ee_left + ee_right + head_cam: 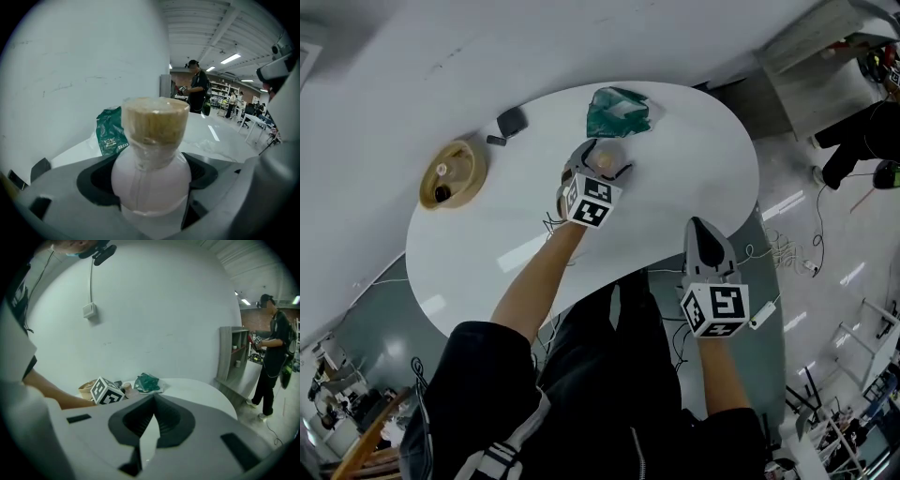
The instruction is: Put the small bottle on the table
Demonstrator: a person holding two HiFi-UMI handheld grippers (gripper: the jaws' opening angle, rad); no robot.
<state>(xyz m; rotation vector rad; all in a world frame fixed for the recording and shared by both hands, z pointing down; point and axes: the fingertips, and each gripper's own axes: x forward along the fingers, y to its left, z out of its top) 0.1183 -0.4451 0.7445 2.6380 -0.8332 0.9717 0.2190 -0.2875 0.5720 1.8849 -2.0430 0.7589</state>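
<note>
- Grey and black, the left gripper [605, 161] pinches the small bottle [152, 164] by its rounded pale pink body, one jaw on each side, in the middle of the left gripper view.
- The bottle stands upright, and its tan cap [153, 119] under clear wrap points toward the top of that frame.
- In the head view the bottle sits over the upper centre of the white table [703, 159]. Its base may touch the top, but no view shows the contact.
- Just beyond it, toward the upper edge, lies a crumpled green bag [619, 111].
- At the upper left of the table are a small dark object [512, 121] and a tan dish [453, 173].
- The right gripper [152, 404] has its jaws pressed together on nothing and is at the table's lower right edge.
</note>
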